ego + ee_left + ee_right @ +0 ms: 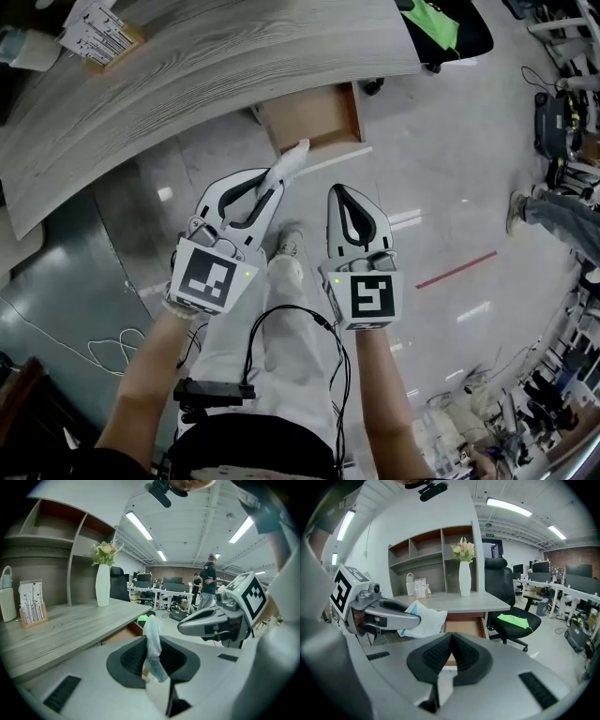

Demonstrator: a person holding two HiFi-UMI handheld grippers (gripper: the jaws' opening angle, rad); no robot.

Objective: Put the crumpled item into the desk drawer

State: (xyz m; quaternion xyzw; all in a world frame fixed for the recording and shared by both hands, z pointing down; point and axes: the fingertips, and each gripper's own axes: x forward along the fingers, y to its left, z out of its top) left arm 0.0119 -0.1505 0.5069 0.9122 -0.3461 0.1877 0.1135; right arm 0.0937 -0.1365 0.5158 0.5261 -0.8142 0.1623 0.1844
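Crumpled item (292, 157), seemingly over open drawer (314, 117)

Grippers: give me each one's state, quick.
Left gripper: closed on the crumpled item.
Right gripper: closed, nothing between its jaws.

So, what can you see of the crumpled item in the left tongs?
The crumpled item is white with pale blue parts, thin and wrinkled like tissue or a wipe. The left tongs pinch one end, so it sticks out past their tips, above the floor, just before the open drawer.
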